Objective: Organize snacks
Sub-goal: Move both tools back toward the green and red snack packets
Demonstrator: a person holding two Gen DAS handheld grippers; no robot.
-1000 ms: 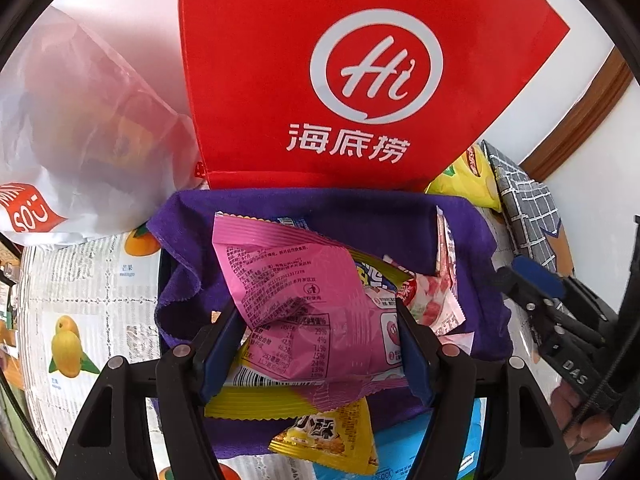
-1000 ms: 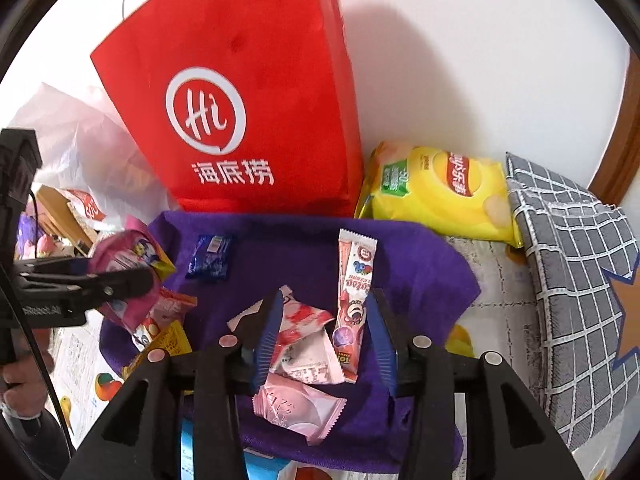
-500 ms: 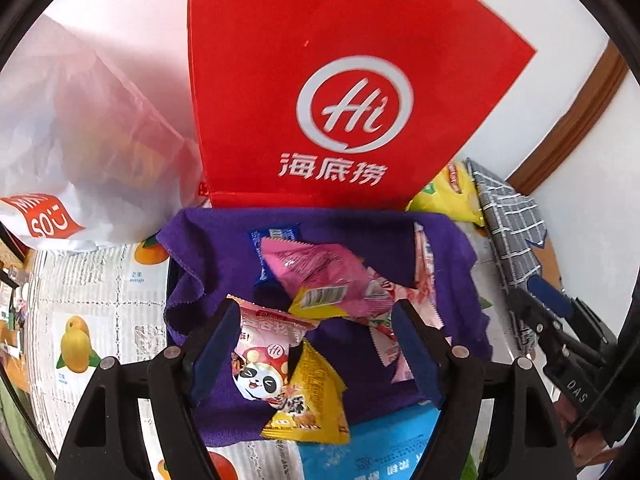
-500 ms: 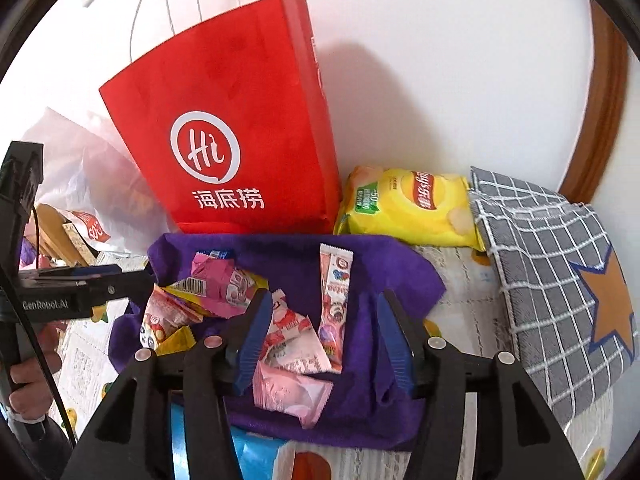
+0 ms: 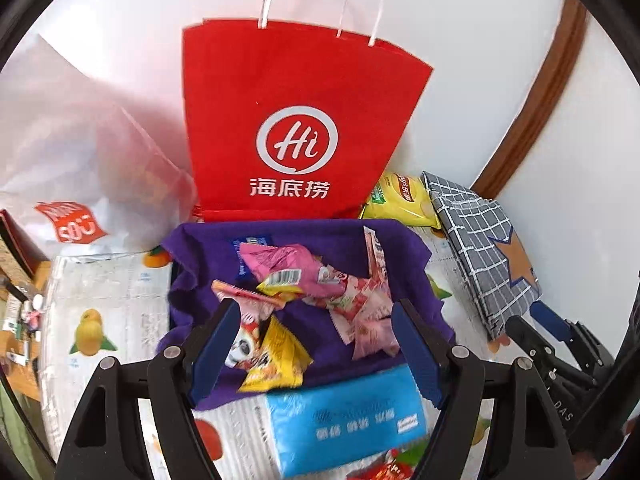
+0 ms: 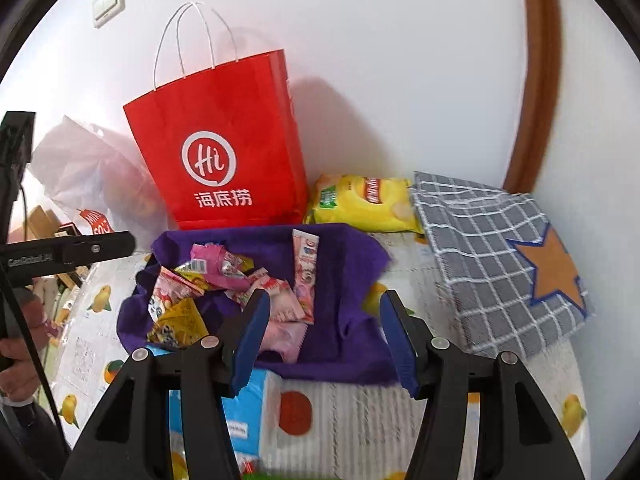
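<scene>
A pile of small snack packets lies on a purple cloth point(image 5: 352, 240) point(image 6: 348, 256): a pink packet point(image 5: 280, 258), a yellow packet point(image 5: 280, 356) and a long pink stick pack point(image 6: 306, 276) among them. My left gripper point(image 5: 316, 312) hovers above the near side of the pile, open and holding nothing. My right gripper point(image 6: 325, 300) hangs over the cloth's front right part. Its jaws are opening and nothing is between them. A red paper bag point(image 5: 296, 120) point(image 6: 224, 148) stands upright behind the cloth.
A yellow chip bag point(image 6: 360, 200) lies beside the red bag. A grey checked cloth with an orange star point(image 6: 500, 248) lies to the right, and a white plastic bag point(image 5: 80, 140) to the left. A blue tissue pack point(image 5: 344, 420) lies in front of the purple cloth.
The left gripper let go of the pink packet and the right let go of a pink-white one; both packets now lie on the cloth. Both grippers drew back and rose.
</scene>
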